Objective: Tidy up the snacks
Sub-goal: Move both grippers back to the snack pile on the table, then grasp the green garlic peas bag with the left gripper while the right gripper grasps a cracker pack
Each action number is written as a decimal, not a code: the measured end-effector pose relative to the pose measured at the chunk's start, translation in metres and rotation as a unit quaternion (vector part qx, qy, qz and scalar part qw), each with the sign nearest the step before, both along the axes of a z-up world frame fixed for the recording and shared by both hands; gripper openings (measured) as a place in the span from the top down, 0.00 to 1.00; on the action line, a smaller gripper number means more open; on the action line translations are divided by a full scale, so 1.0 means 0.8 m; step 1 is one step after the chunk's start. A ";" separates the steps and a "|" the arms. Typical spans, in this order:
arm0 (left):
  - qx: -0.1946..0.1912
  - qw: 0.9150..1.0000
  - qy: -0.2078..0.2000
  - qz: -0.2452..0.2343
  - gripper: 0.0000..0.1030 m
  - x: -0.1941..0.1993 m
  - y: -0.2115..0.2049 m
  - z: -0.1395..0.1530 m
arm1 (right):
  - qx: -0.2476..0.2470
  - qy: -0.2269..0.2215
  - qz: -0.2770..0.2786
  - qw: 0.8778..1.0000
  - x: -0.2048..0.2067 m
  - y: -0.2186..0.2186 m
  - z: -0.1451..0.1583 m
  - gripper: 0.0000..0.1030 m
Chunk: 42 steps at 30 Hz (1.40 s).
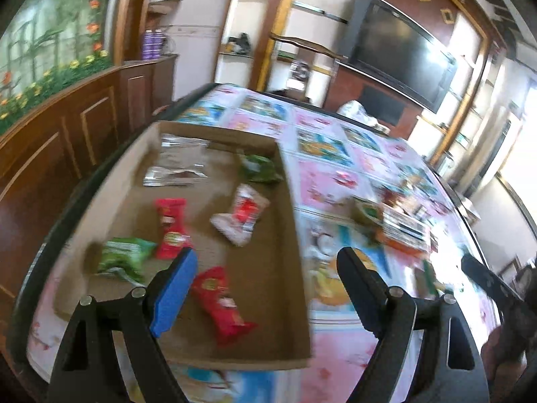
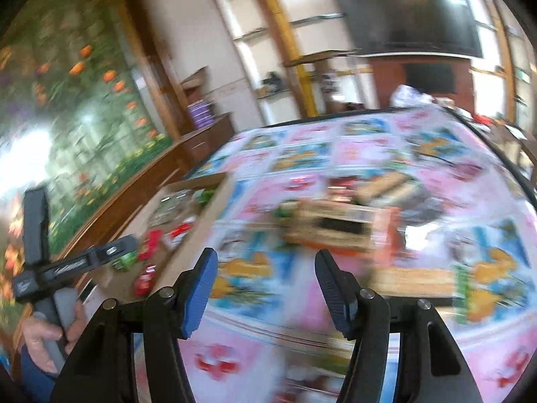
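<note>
Roughly half the sorting looks done, judging by how the snacks are split. On the patterned table (image 1: 335, 346) a shallow cardboard tray (image 1: 288, 208) sits at the left edge, and it already holds several packets: two green ones (image 1: 122, 257) (image 1: 258, 168), two red ones (image 1: 172, 228) (image 1: 220, 302), a white-and-red one (image 1: 241, 215), and a silvery-brown wrapper (image 1: 174, 174) near its far left corner. They lie loose and spread apart, not lined up or stacked.

What is left sits towards the middle of the table, well apart from the tray's right wall: a blurred pile of snacks (image 2: 339, 225) with a tan box-like pack in front, plus a few smaller pieces near the table's right edge. Motion blur hides how many remain.

The left gripper (image 1: 265, 288) hovers over the tray's near right corner with its jaws wide apart and nothing between them; the nearest red packet lies below and just beside the blue pad, not touched. The right gripper (image 2: 265, 285) faces the pile, jaws parted and empty, table showing through the gap. A hand (image 2: 50, 332) grips the left tool's handle at the table's near left.

My guess is that the remaining pile must still be carried across to the tray, piece by piece.
</note>
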<state>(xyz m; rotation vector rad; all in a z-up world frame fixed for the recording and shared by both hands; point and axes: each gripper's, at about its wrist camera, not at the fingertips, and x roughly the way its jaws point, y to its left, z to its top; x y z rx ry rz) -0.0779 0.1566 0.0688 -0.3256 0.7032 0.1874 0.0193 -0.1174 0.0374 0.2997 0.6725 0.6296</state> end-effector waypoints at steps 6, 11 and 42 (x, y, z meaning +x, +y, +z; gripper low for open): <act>-0.021 0.995 0.022 -0.097 0.18 0.023 -0.071 -0.004 | -0.010 0.071 -0.074 0.995 0.060 -0.077 -0.030 0.37; -0.039 0.983 0.049 -0.171 0.18 0.037 -0.134 -0.012 | 0.002 0.112 -0.067 0.991 0.105 -0.092 -0.056 0.37; 0.040 0.972 0.121 -0.198 0.62 0.101 -0.216 -0.071 | 0.032 0.151 0.044 0.987 0.084 -0.076 -0.077 0.34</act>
